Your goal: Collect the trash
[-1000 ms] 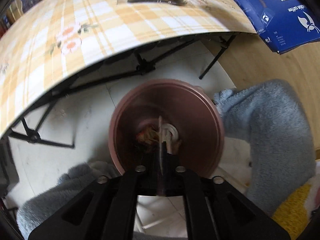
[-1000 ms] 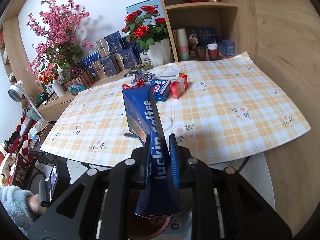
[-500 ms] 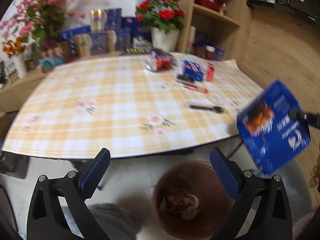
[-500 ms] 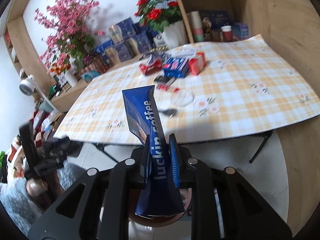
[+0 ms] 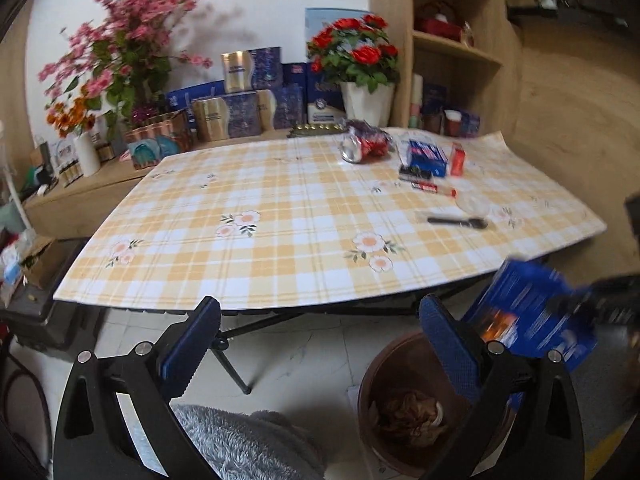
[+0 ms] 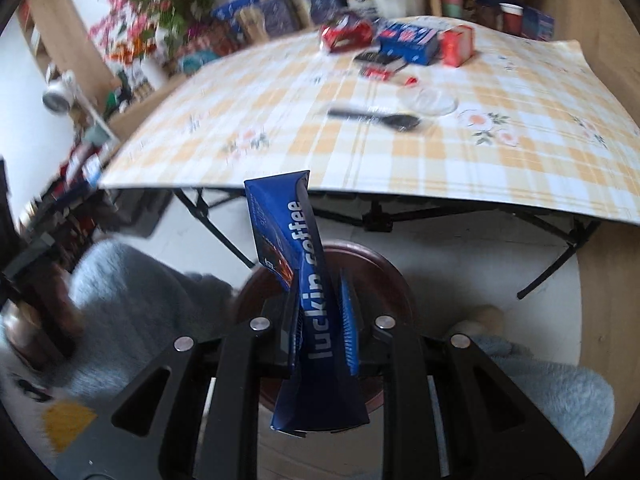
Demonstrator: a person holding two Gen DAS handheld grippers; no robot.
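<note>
My right gripper is shut on a blue "luckin coffee" paper bag and holds it just above the brown trash bin on the floor. In the left wrist view the bag hangs blurred over the bin, which holds crumpled trash. My left gripper is open and empty, in front of the table edge. Trash lies on the checked table: a black spoon, a clear lid, a red packet, a blue box, a red box.
Flower pots, gift boxes and a wooden shelf stand behind the table. Folding table legs cross the white floor. Grey fuzzy sleeves are near the bin.
My left gripper opened, left the bin and rose to face the table. My right gripper carried the coffee bag down from table height to just over the bin.
</note>
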